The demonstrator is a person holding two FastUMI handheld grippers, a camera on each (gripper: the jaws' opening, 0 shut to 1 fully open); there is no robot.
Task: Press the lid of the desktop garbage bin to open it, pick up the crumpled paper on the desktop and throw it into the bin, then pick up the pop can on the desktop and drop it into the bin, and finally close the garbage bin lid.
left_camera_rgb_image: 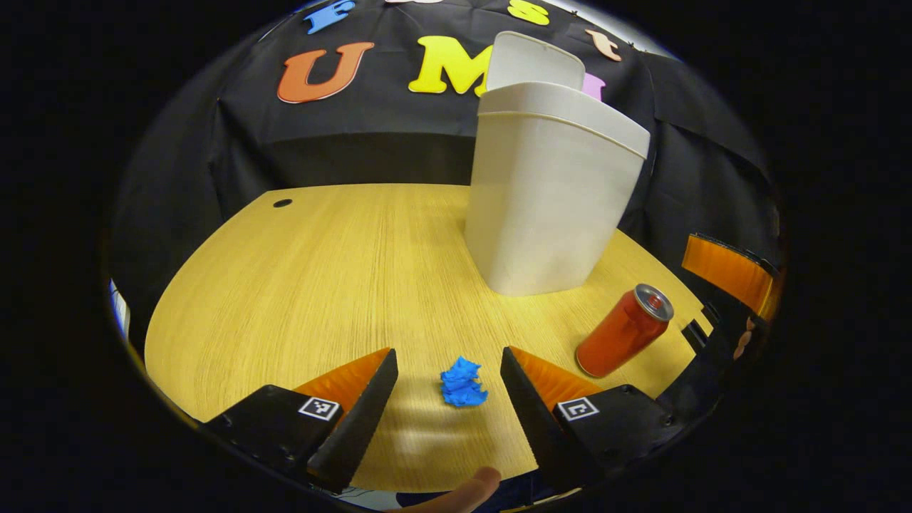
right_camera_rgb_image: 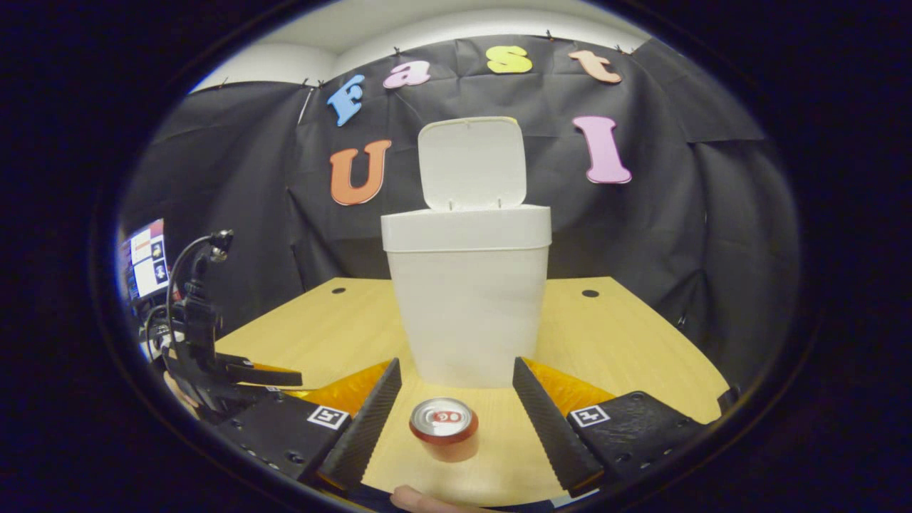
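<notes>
The white bin (left_camera_rgb_image: 548, 199) stands on the wooden table (left_camera_rgb_image: 306, 285) with its lid (left_camera_rgb_image: 538, 60) flipped up. A crumpled blue paper ball (left_camera_rgb_image: 463, 382) lies on the table between the open fingers of my left gripper (left_camera_rgb_image: 449, 381), touching neither. The red pop can (left_camera_rgb_image: 625, 330) stands to its right. In the right gripper view the bin (right_camera_rgb_image: 468, 299) is straight ahead with its lid (right_camera_rgb_image: 472, 162) upright, and the can (right_camera_rgb_image: 444, 427) stands between the spread fingers of my right gripper (right_camera_rgb_image: 454, 410), untouched. The left gripper (right_camera_rgb_image: 235, 377) appears at the left there.
The right gripper (left_camera_rgb_image: 727, 285) pokes in at the right edge of the left gripper view. A cable hole (left_camera_rgb_image: 282, 203) sits at the table's far left corner; two more holes (right_camera_rgb_image: 590, 293) flank the bin. A screen (right_camera_rgb_image: 146, 260) stands at the far left.
</notes>
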